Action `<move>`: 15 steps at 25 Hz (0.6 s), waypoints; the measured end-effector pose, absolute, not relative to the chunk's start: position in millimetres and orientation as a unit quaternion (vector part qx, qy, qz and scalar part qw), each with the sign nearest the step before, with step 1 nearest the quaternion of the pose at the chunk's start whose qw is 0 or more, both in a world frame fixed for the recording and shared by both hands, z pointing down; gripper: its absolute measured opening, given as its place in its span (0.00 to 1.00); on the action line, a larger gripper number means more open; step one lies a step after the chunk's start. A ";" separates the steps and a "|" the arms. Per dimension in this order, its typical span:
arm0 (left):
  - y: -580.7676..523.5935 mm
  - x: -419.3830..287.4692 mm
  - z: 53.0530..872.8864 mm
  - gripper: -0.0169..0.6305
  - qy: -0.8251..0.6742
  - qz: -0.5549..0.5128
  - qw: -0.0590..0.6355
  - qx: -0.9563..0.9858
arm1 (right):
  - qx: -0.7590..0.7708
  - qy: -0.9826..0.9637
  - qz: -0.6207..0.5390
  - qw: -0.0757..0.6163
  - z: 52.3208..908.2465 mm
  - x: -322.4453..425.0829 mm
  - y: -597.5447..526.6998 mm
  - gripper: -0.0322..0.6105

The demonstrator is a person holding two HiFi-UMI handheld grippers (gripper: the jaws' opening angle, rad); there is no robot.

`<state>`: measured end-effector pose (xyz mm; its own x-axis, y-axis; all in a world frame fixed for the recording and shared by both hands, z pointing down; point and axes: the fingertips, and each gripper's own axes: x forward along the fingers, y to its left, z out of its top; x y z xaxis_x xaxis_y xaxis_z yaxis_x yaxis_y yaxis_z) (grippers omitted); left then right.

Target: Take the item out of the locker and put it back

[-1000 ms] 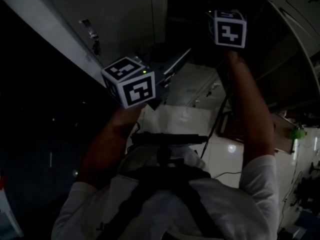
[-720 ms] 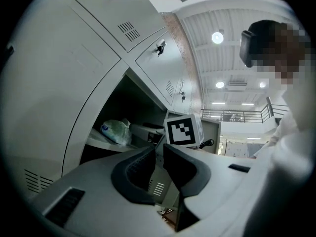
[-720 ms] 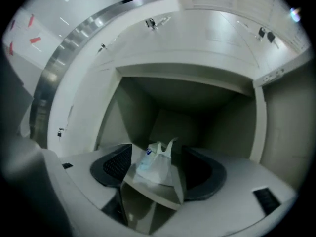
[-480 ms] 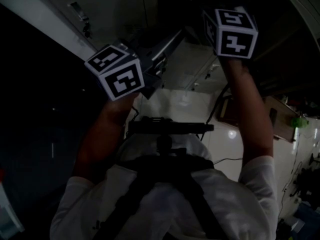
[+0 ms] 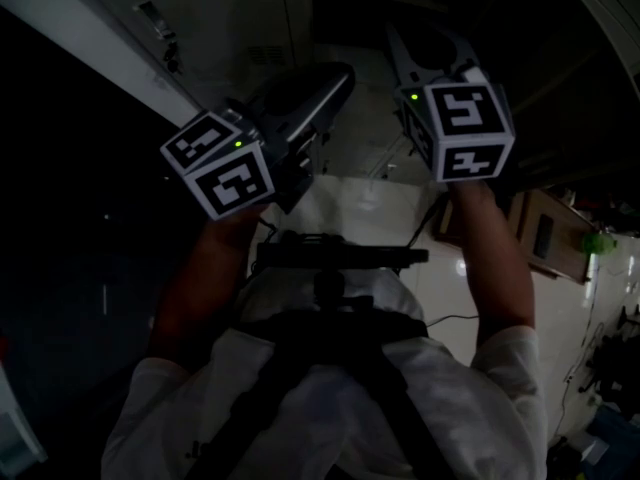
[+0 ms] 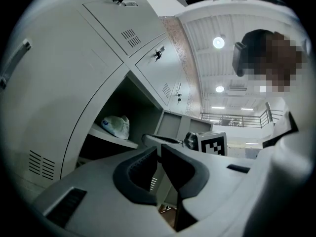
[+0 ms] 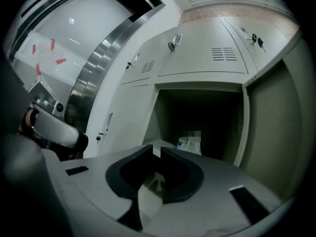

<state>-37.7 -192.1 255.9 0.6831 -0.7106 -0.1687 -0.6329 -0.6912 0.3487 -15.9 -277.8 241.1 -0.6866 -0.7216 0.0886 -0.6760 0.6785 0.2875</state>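
Aiming the right gripper (image 7: 157,154) at the open locker (image 7: 197,85), just closing its jaws down to a slit with nothing between them. Holding the left gripper (image 6: 159,152) clenched and empty as well (only a hairline gap showing). Seeing the plastic bag (image 7: 190,144) lying on the locker's shelf (image 6: 111,138), clear of both grippers.
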 end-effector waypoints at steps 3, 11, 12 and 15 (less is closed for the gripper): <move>-188.3 -39.3 260.6 0.06 -0.372 -0.147 0.139 0.906 | 0.380 -0.915 -0.094 0.101 253.5 -10.2 -270.5 0.09; -176.0 -48.3 272.4 0.06 -0.382 -0.155 0.155 0.898 | 0.368 -0.925 -0.012 0.091 279.5 3.3 -253.3 0.08; -174.7 -48.6 273.6 0.06 -0.384 -0.156 0.155 0.897 | 0.366 -0.926 -0.007 0.089 282.1 4.1 -250.5 0.07; -168.6 -46.2 280.1 0.06 -0.384 -0.157 0.158 0.896 | 0.359 -0.929 0.008 0.085 288.7 5.2 -240.0 0.06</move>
